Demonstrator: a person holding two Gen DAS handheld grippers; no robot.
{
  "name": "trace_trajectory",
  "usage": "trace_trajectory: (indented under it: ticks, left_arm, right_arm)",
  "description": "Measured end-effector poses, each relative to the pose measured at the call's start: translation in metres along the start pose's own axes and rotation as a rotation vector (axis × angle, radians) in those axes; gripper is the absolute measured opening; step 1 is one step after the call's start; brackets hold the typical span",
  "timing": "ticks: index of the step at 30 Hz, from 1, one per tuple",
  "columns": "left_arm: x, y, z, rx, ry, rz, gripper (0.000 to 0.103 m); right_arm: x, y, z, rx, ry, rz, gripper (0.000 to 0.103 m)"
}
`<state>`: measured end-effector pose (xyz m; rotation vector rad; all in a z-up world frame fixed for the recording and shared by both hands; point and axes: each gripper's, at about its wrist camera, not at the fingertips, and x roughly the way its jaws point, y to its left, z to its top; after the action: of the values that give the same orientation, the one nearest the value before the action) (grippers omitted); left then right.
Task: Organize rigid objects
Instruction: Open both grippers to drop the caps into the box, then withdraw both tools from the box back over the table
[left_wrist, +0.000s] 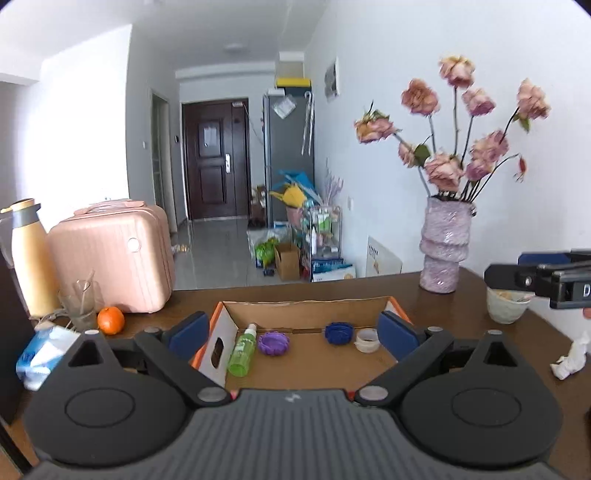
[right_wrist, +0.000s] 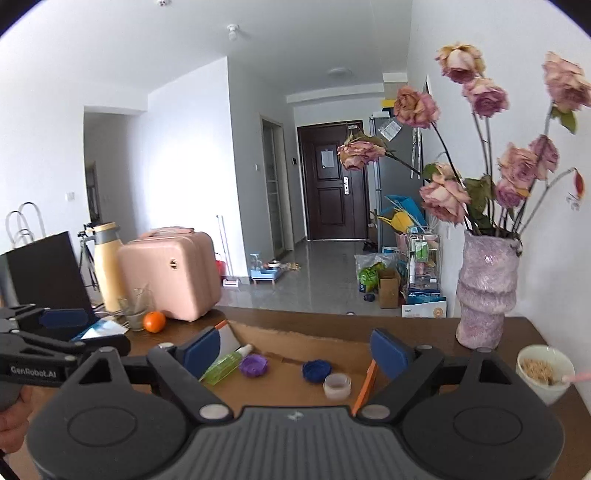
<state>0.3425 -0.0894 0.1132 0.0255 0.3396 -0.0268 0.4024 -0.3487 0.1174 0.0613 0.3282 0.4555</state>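
An open cardboard box (left_wrist: 303, 308) (right_wrist: 295, 338) with orange edges lies on the brown table. Inside it are a green spray bottle (left_wrist: 242, 350) (right_wrist: 225, 365), a purple ridged cap (left_wrist: 274, 342) (right_wrist: 253, 365), a dark blue ridged cap (left_wrist: 338, 332) (right_wrist: 316, 369) and a small white jar (left_wrist: 366, 339) (right_wrist: 337, 385). My left gripper (left_wrist: 291, 330) hangs open above the box's near side with nothing between its blue pads. My right gripper (right_wrist: 295, 350) is open too, empty, over the box. Each gripper shows at the edge of the other's view.
A lilac vase (left_wrist: 445, 247) (right_wrist: 485, 284) of dried roses stands at the table's right. Beside it is a white bowl (left_wrist: 505, 304) (right_wrist: 543, 371). At left are a pink case (left_wrist: 114, 254) (right_wrist: 170, 273), an orange (left_wrist: 110, 319) (right_wrist: 154, 321), a glass (left_wrist: 81, 302), a cream flask (left_wrist: 31, 258) and a tissue pack (left_wrist: 40, 354). Crumpled tissue (left_wrist: 570, 360) lies right.
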Motion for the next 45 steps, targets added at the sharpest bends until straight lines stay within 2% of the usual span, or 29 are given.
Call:
trace_trajectory:
  ticks: [6, 10, 13, 16, 20, 24, 29, 41, 45]
  left_arm:
    - [-0.044, -0.011, -0.04, -0.075, -0.049, 0.021, 0.103]
    - [-0.058, -0.017, -0.062, -0.103, -0.037, 0.046, 0.103]
    - [-0.069, -0.022, -0.075, -0.087, -0.049, 0.075, 0.103]
    - [-0.081, -0.023, -0.088, -0.103, -0.082, 0.132, 0.103]
    - [-0.09, -0.024, -0.104, -0.137, -0.085, 0.162, 0.103]
    - [-0.096, -0.025, -0.124, -0.137, -0.084, 0.192, 0.103]
    - [-0.086, -0.021, -0.142, -0.117, -0.002, 0.197, 0.103]
    - [-0.08, -0.016, -0.147, -0.102, 0.005, 0.22, 0.103]
    - [-0.077, -0.014, -0.149, -0.102, 0.014, 0.229, 0.103]
  right_arm:
    - [-0.051, -0.002, -0.045, -0.112, -0.045, -0.01, 0.092]
    - [-0.08, -0.023, -0.077, -0.196, -0.013, 0.053, 0.092]
    - [-0.102, -0.05, -0.096, -0.176, 0.02, 0.086, 0.092]
    - [-0.122, -0.077, -0.107, -0.169, 0.038, 0.081, 0.092]
    - [-0.139, -0.113, -0.12, -0.126, 0.067, 0.058, 0.092]
    - [-0.142, -0.149, -0.139, -0.032, 0.098, 0.032, 0.092]
    - [-0.134, -0.17, -0.167, 0.012, 0.129, -0.002, 0.092]
    - [-0.118, -0.189, -0.186, 0.004, 0.147, -0.088, 0.092]
    - [-0.116, -0.194, -0.191, 0.029, 0.15, -0.087, 0.092]
